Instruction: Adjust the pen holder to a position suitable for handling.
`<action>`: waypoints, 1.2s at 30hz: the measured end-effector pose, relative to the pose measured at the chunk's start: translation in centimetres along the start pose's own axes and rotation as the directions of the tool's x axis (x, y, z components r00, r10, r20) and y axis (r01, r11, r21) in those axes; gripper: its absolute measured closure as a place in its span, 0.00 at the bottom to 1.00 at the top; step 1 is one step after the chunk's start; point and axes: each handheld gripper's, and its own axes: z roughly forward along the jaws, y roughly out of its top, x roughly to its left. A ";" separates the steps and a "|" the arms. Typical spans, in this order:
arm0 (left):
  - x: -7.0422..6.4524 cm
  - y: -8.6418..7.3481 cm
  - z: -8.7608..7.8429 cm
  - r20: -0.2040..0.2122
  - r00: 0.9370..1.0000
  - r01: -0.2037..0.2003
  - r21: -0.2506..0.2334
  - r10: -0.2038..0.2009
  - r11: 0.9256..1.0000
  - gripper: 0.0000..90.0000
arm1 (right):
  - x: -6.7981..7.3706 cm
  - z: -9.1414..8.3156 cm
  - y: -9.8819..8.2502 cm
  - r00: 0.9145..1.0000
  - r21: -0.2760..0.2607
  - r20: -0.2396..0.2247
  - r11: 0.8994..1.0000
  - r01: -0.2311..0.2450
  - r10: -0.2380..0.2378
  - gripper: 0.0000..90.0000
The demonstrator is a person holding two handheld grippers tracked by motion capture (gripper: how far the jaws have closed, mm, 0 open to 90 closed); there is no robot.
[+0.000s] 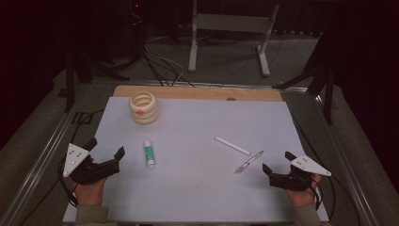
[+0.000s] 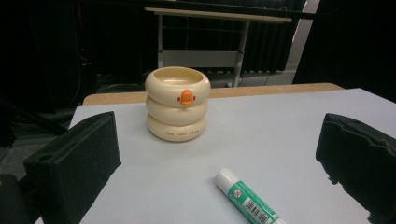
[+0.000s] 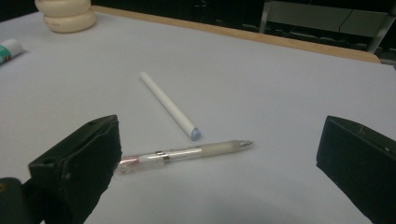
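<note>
**Both claws spread over the surface, nothing held**

The left claw [image 1: 105,151] is seen at the near left of the pale surface [image 1: 197,197], held in a hand [image 1: 89,190]. Its jaws are spread wide, with nothing between them. In the left gripper view the glue stick [image 2: 247,198] is seen lying flat on the surface just ahead of the jaws, toward the right-hand one, untouched.

Beyond the glue stick, toward the far edge, a cream ringed holder [image 1: 143,107] is stood upright, with a small orange beak on its front. It is placed well apart from the glue stick.

To the right of the glue stick, past the middle of the surface, a white stick [image 1: 232,145] is laid at a slant. A clear pen [image 1: 249,161] is laid just beside its near end; from the right gripper view [image 3: 182,153] it cannot be told whether the two touch.

Farther right of the glue stick, the right claw [image 1: 276,161] is held near the pen, jaws spread wide and empty. The pen's rear end is seen close by its left-hand jaw.
</note>
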 end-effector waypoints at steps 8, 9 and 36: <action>-0.1 1.1 0.9 0.023 1.000 -0.007 0.021 0.007 1.000 0.00 | 0.0 0.5 -0.3 1.000 -0.007 0.016 1.000 -0.025 0.025 0.00; -0.2 1.2 1.1 0.026 1.000 -0.012 0.025 0.012 1.000 0.00 | 0.0 0.6 -0.4 1.000 -0.009 0.019 1.000 -0.023 0.023 0.00; 0.3 4.7 6.7 0.104 0.994 -0.045 0.075 0.037 0.996 0.00 | -0.3 -0.4 -1.0 0.998 -0.017 0.050 0.999 -0.037 0.038 0.00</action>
